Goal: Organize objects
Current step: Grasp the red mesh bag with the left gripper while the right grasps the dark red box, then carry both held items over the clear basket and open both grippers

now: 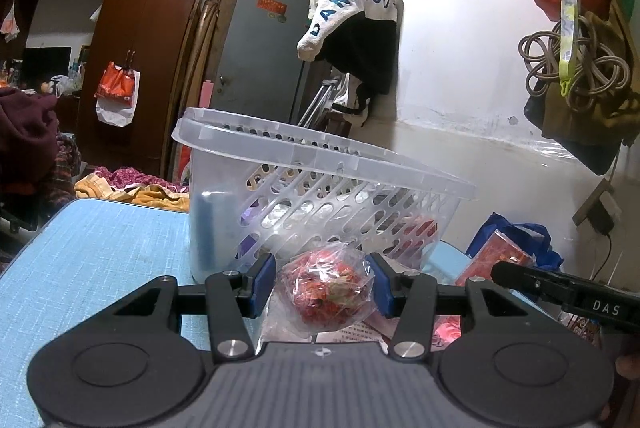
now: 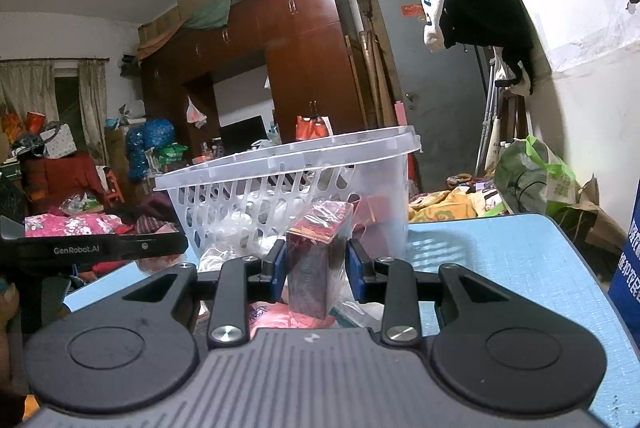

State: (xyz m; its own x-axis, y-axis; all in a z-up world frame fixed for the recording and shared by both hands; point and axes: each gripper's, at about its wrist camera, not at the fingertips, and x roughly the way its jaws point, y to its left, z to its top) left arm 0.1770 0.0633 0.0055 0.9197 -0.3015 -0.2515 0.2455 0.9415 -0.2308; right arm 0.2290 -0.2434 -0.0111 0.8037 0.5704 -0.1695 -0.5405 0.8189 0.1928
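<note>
Left gripper (image 1: 325, 286): bottom centre of the left wrist view, blue pads clamped on either side of a clear plastic bag of red pieces (image 1: 326, 294), which is lifted a little over the papers lying on the table.
Right gripper (image 2: 316, 270): bottom centre of the right wrist view, fingers closed on a dark red box in clear wrap (image 2: 316, 260), held upright, its top tilted toward the basket.
Other gripper in view: the right one's black finger enters the left wrist view at the lower right edge; the left one's black arm, lettered GenRobot.AI, crosses the right wrist view at middle left.
Table (image 1: 80, 260): pale blue top, filling the lower left of the left wrist view and the lower right of the right wrist view.
Blue bag (image 1: 516, 240): lower right of the left wrist view, beside the basket, with a red packet at its mouth.
Basket (image 1: 320, 188): clear slotted plastic, just behind both held things, mid-frame in each view; several wrapped items lie inside, hard to make out.
Jacket (image 1: 352, 8): white and black, lettered in blue, hanging on the wall above the basket.
Wardrobe (image 2: 280, 60): dark brown, far back, centre of the right wrist view.
</note>
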